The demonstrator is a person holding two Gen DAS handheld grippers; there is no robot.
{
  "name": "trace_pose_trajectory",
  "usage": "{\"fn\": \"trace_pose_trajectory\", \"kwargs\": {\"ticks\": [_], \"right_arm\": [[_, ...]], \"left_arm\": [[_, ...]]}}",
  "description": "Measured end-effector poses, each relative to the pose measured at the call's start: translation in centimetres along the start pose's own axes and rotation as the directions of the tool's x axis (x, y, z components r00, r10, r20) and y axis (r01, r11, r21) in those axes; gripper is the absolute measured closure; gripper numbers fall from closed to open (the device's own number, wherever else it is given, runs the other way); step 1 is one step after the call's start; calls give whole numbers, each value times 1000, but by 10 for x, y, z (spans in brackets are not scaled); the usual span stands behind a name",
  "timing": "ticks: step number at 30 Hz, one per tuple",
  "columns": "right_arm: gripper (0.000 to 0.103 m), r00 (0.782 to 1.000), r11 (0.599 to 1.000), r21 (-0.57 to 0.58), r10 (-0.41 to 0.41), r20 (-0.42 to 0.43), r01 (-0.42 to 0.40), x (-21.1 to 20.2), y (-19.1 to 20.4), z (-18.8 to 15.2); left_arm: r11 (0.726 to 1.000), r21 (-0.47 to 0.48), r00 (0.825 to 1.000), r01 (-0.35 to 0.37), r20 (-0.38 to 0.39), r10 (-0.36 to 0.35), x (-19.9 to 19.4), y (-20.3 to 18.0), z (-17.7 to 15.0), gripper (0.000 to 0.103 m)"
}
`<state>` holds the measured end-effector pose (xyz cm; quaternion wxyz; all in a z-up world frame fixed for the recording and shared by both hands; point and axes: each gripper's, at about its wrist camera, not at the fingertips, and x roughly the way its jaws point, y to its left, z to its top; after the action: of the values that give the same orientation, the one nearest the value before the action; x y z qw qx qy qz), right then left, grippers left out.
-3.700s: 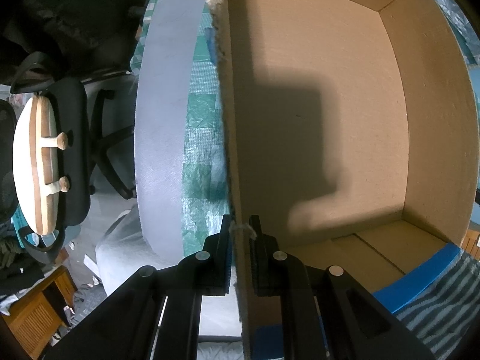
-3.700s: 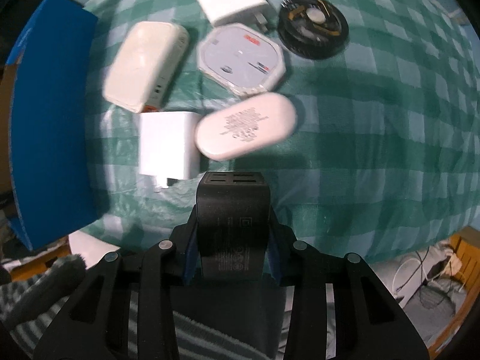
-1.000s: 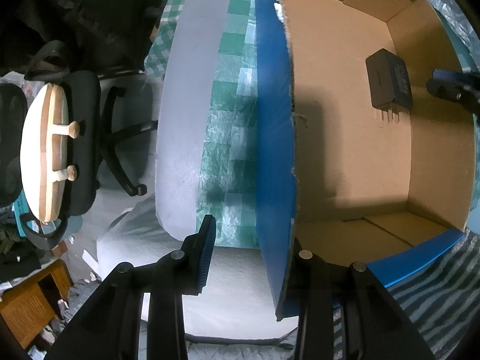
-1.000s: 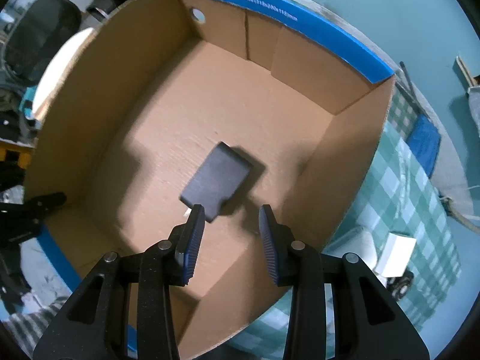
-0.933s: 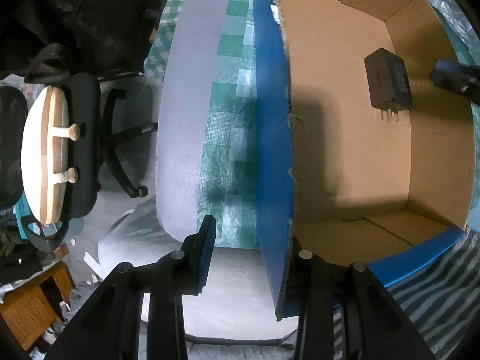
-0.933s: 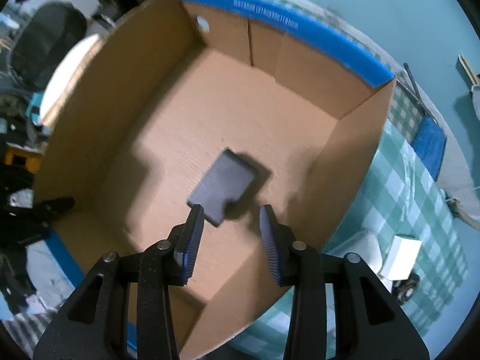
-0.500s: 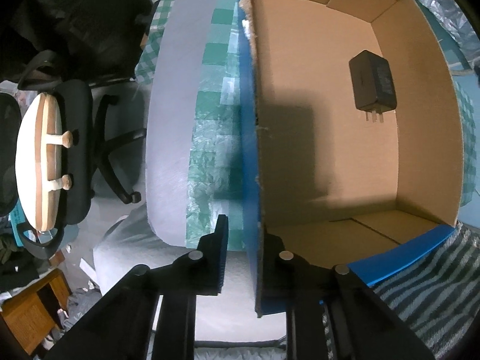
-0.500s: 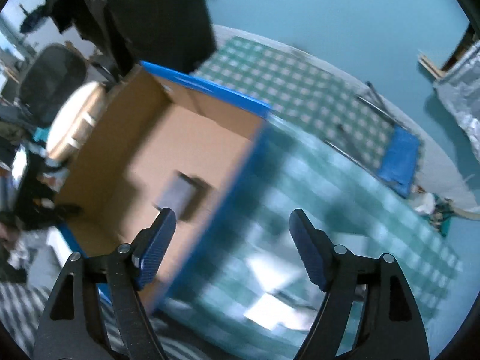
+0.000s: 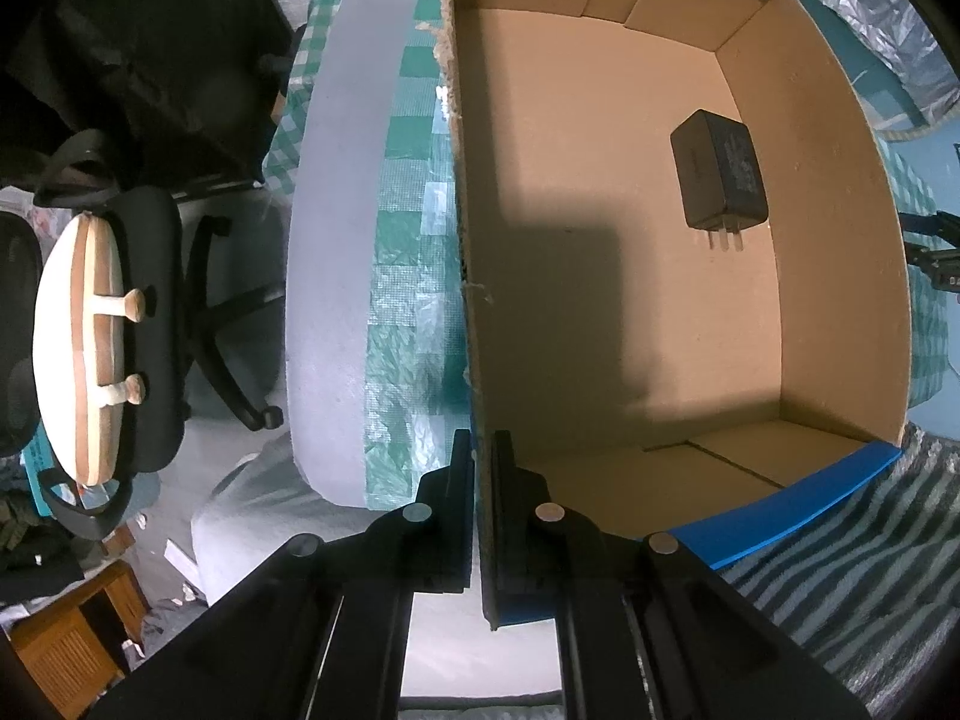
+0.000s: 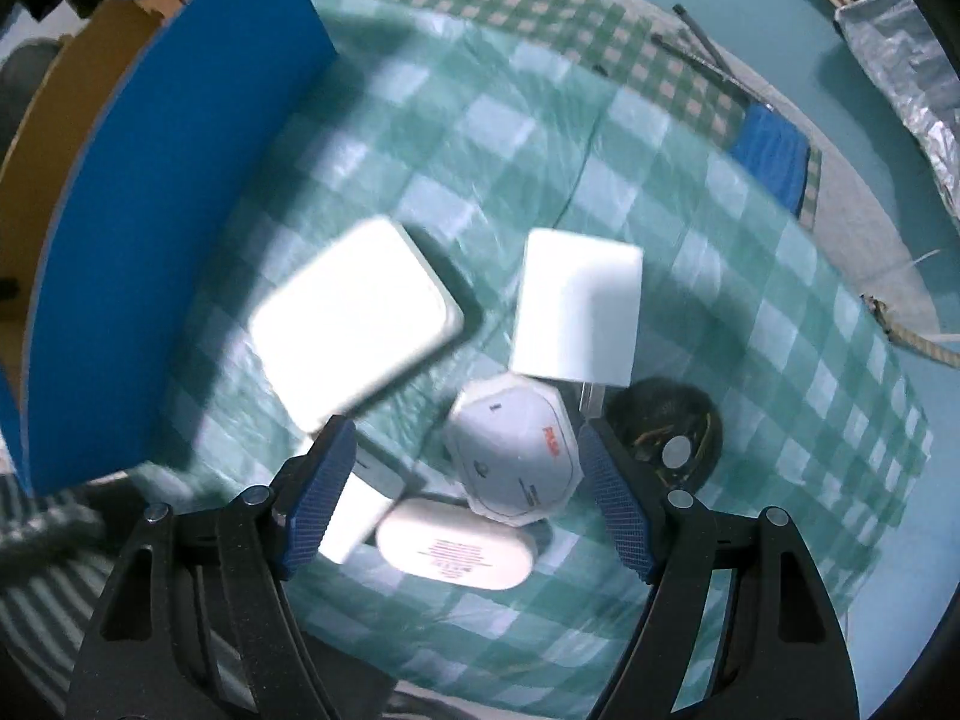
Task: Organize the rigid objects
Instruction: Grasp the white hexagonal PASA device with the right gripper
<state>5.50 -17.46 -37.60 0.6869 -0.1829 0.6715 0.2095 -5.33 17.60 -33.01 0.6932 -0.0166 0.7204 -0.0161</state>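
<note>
Left gripper [image 9: 483, 450] pinches the box [image 9: 828, 180] wall at 6 o'clock, while right gripper [image 10: 462, 468] hangs wide open, holding nothing, over the white charger [image 10: 576, 306].

Black tool [image 10: 462, 468], blue ribbed pads [image 10: 318, 480], silver screws

The left tool [image 9: 478, 468] is clamped on the near wall of an open cardboard box [image 9: 834, 192] with blue outer faces. A black plug-in charger [image 9: 720, 171] lies on the box floor near the far-right wall, prongs toward the camera. The box stands on a desk under a green checked cloth [image 9: 408, 276]. Beside the desk stands a black office chair [image 9: 156, 324].
</note>
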Motion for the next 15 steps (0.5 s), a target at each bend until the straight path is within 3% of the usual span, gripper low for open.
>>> {"fn": "trace_pose_trajectory", "kwargs": {"ticks": [8,12,15], "right_arm": [[27,999,998,-47,-42,-29,40,21,-9,-3],[40,997,998,-56,-45,-66,41,33,-13,-4],[41,997,996,-70,-52,-54,48,35,-14,-4]], "left_arm": [[1000,-4,1000,-12,12,12,-2,0,-4,98],[1000,-3,999,-26,23,26,-3,-3,-4,98],[999,2,999,-41,28,41,-3,-4,-4,98]]}}
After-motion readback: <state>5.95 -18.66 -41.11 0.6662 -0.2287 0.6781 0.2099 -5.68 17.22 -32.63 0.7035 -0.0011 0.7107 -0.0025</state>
